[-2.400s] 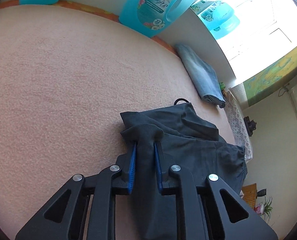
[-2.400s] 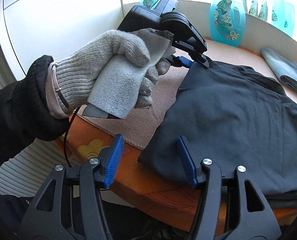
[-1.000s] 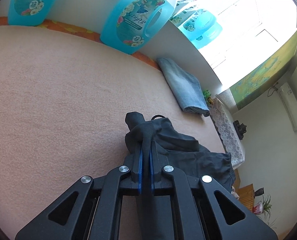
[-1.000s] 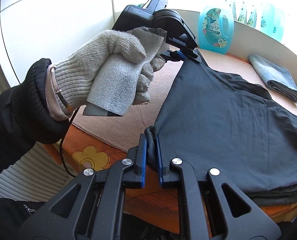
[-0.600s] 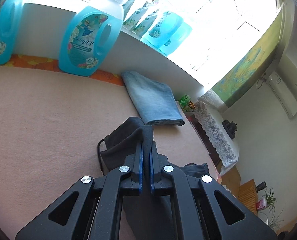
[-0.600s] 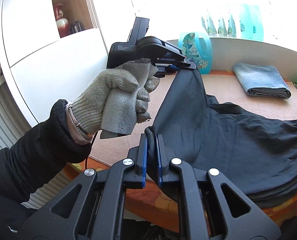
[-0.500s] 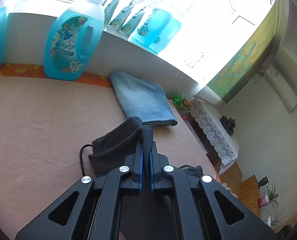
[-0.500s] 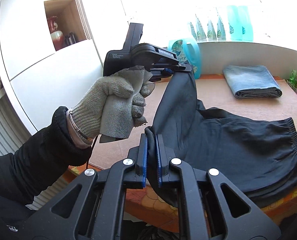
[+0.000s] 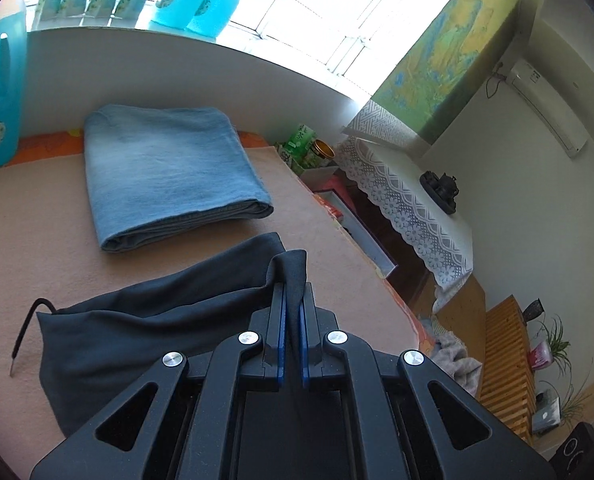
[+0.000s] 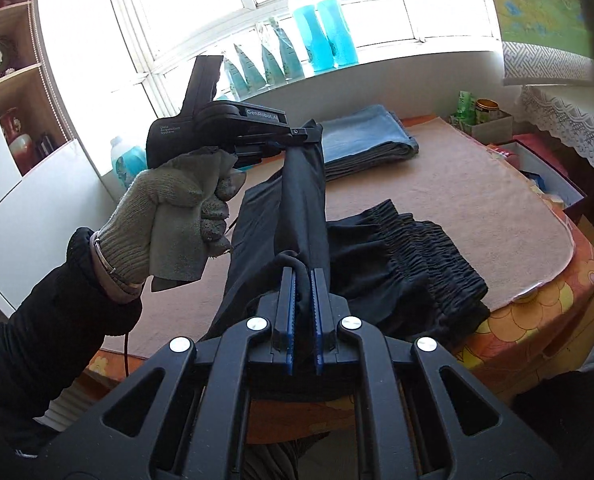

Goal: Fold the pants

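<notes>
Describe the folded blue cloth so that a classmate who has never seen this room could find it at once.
Start at the bright window sill. Below it, on the beige-covered table, the folded blue cloth lies flat near the wall. Unlike the dark pants nearby, it is pale blue, neatly squared and untouched.

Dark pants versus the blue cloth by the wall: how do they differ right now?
The dark pants are near black; the blue cloth is light blue. The pants are partly lifted, pinched by the left gripper and the right gripper; the cloth lies untouched. The pants are still loose and bunched at the waistband; the cloth is a neat folded stack. Both rest on the same table.
</notes>
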Tool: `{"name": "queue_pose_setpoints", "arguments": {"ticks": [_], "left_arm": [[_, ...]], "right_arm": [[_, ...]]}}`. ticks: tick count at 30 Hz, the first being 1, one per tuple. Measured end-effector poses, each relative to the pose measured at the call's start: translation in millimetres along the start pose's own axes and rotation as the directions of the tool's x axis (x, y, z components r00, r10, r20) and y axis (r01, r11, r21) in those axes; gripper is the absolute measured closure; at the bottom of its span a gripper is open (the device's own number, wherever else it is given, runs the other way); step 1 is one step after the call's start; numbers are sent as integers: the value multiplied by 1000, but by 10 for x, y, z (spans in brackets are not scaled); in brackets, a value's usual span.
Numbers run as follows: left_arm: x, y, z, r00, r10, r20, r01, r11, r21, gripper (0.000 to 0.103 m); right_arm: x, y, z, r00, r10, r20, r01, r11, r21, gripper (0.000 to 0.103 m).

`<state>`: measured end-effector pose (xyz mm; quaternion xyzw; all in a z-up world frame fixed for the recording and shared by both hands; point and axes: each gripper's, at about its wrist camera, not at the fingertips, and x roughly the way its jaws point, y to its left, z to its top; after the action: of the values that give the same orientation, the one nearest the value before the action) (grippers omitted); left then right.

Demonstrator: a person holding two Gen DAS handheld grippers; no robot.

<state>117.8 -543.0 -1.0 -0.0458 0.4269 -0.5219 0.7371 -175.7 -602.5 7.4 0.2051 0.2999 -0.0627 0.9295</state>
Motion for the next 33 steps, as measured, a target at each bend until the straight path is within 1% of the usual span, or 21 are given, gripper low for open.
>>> {"name": "queue_pose_setpoints", "arguments": {"ticks": [6, 8, 13, 15, 16, 17, 19, 20, 21, 22, 23, 24, 26, 27, 29, 31, 33], "left_arm": [[544, -268, -39, 997, 14, -73, -11, 999, 45, 99], [672, -328, -60, 996, 28, -87, -23, 998, 64, 99], [847, -439, -125, 993, 38, -112, -27, 995, 97, 99], [878, -456, -133, 991, 30, -130, -17, 995, 99, 99], [879, -469, -127, 990, 29, -136, -15, 995, 102, 96], [853, -482, -120, 990, 27, -136, -12, 994, 108, 88], [763, -498, -90, 991, 34, -126, -19, 993, 119, 80], [706, -508, -67, 992, 36, -123, -21, 992, 125, 76], [623, -512, -49, 993, 38, -111, -23, 991, 132, 73], [529, -510, -32, 995, 37, -96, -23, 990, 136, 67], [419, -500, -27, 996, 28, -82, -17, 990, 139, 63], [310, -491, -33, 997, 25, -72, -14, 989, 147, 63], [96, -473, -97, 998, 17, -57, -7, 987, 162, 63], [2, -461, -159, 998, 17, -60, -6, 985, 172, 63], [-165, -422, -314, 997, 21, -74, -6, 982, 189, 63], [-341, -315, -472, 997, 28, -74, -15, 984, 179, 63], [-488, -207, -630, 996, 45, -71, -33, 985, 170, 63]], "right_arm": [[84, -611, -125, 995, -88, -46, 92, 992, 90, 95], [125, -780, -173, 993, -99, -60, 106, 987, 124, 95], [192, -1047, -264, 989, -120, -89, 133, 976, 174, 96], [210, -1122, -285, 988, -123, -94, 139, 972, 192, 96], [208, -1153, -293, 989, -116, -95, 134, 970, 203, 96], [194, -1159, -309, 990, -105, -92, 123, 969, 215, 95], [156, -1221, -320, 991, -101, -87, 119, 963, 243, 95], [127, -1235, -327, 991, -103, -86, 122, 961, 249, 91], [92, -1254, -332, 989, -119, -84, 136, 958, 254, 90], [54, -1265, -336, 988, -135, -78, 151, 954, 260, 88], [20, -1272, -339, 988, -136, -73, 151, 952, 267, 85], [-10, -1275, -340, 990, -127, -67, 141, 951, 274, 82], [-54, -1240, -333, 991, -120, -52, 129, 954, 271, 63], [-61, -1205, -321, 992, -119, -46, 127, 958, 259, 61], [-54, -1112, -288, 990, -130, -46, 137, 967, 217, 60], [-29, -1003, -242, 986, -164, -40, 169, 973, 156, 60], [1, -877, -181, 984, -174, -29, 176, 980, 93, 60]]}}
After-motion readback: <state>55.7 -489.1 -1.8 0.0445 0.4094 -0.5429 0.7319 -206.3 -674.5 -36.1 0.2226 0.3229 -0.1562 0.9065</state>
